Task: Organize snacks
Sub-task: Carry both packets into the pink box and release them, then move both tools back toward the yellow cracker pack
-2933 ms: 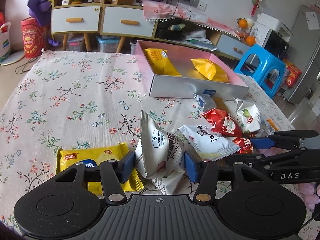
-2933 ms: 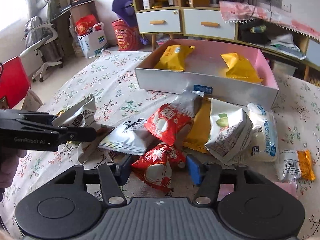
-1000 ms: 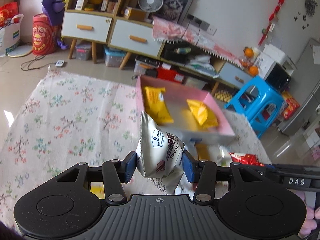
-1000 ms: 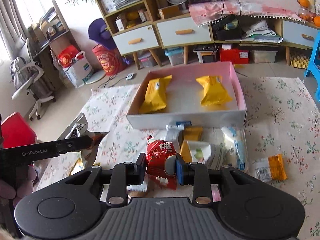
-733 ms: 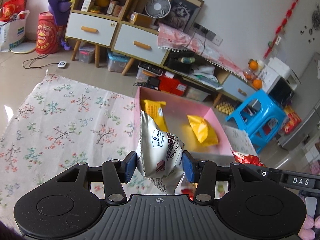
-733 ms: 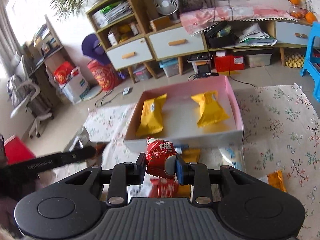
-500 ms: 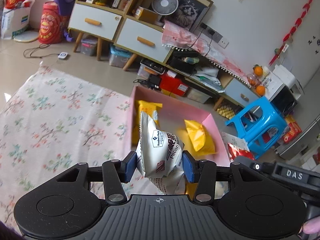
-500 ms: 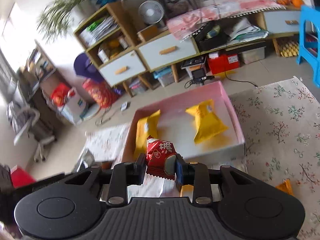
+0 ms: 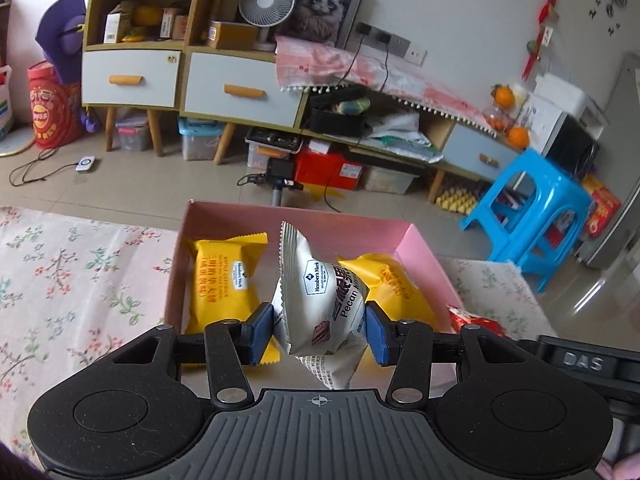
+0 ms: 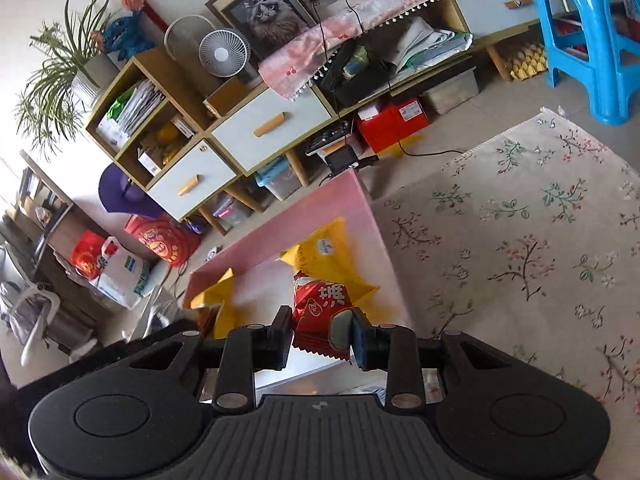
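left claw (image 9: pixel 319 330) clamped mid-body on silver foil pecan packet (image 9: pixel 320 300) (light, crinkly, slippery) | right claw (image 10: pixel 320 338) clamped on red foil snack packet (image 10: pixel 322 316) | both over pink cardboard box (image 9: pixel 424 256)

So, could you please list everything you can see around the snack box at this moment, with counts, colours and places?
box: 1, pink inside, on the floral cloth
yellow packets: 2, yellow, lying in the box
pecan packet: 1, silver-white, held above the box
red packet: 1, red, held above the box
floral cloth: 1, cream with flowers, under the box
stool: 1, blue, on the floor behind
fan: 1, white, on the cabinet
left gripper: shut on the pecan packet
right gripper: shut on the red packet
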Action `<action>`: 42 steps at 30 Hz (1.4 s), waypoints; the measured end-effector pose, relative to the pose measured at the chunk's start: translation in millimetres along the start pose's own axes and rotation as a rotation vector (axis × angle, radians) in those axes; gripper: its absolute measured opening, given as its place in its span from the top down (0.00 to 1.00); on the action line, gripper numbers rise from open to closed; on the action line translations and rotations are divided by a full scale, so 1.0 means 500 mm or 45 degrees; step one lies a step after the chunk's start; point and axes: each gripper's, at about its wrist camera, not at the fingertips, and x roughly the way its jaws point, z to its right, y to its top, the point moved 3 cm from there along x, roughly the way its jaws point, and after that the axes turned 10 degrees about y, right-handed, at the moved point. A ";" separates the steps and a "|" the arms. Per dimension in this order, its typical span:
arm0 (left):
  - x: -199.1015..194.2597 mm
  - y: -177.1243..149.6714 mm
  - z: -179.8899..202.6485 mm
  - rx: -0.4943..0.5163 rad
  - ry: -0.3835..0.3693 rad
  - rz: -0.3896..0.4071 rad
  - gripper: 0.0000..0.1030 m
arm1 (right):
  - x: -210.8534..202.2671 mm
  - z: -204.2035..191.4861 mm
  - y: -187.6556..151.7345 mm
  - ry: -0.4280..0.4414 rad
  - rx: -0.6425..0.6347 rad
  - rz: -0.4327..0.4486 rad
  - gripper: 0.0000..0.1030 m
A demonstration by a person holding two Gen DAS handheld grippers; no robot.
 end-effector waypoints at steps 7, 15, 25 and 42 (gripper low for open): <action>0.039 -0.002 0.011 0.031 0.031 -0.019 0.54 | 0.014 -0.003 -0.007 -0.031 -0.076 -0.032 0.79; 0.028 -0.001 0.011 0.092 0.039 0.031 0.28 | 0.004 -0.004 0.000 -0.064 -0.097 -0.005 0.47; -0.012 -0.004 -0.001 0.119 0.058 0.042 0.15 | -0.022 -0.023 0.007 -0.089 -0.132 0.006 0.25; -0.129 -0.068 -0.043 0.124 0.012 0.058 0.09 | -0.092 -0.074 -0.022 -0.111 -0.284 -0.019 0.16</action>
